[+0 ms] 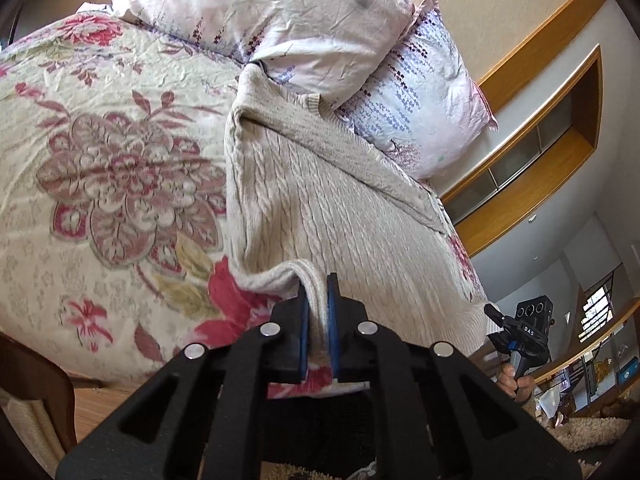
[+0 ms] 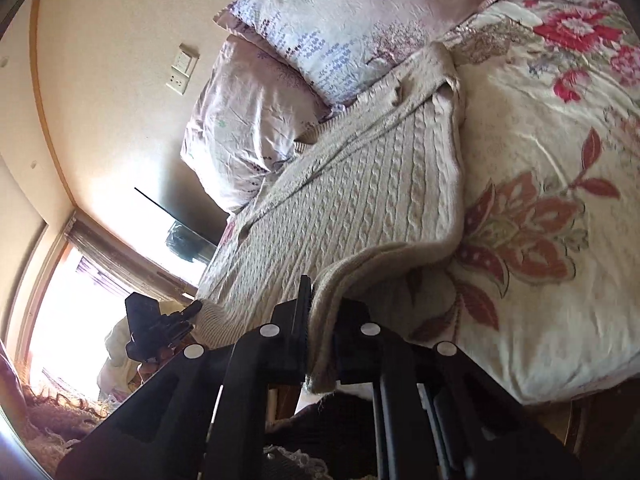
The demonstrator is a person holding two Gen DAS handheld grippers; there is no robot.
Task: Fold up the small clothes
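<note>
The cream cable-knit sweater [image 1: 320,200] lies flat along the bed, its neck end against the pillows and its hem at the near edge; both tools grip that hem. The left gripper [image 1: 318,300] is clamped narrow on a bunched corner of the ribbed hem, the knit squeezed between its blue pads [image 1: 333,320]; the right gripper [image 2: 322,320] is closed on the other hem corner, cloth draped over and between its black fingers.

The likely next move is to carry the hem up toward the neck, and several things could spoil it; the thick knit could slip out of either grip if the pull is uneven, since each tool holds only a small fold; the sweater could drag along the slick floral quilted bedspread [image 1: 100,160] instead of folding, because nothing weights its upper end; a sleeve already laid across the body could shift out of place; the collar could ride up onto the pale flower-printed pillows [image 1: 280,20].

The bed is soft and rumpled, a poor base for a crisp crease; around it stand a cream wall with a wall socket plate [image 2: 182,68], a wooden-framed recessed shelf [image 1: 540,152], and a bright window [image 2: 80,300].
</note>
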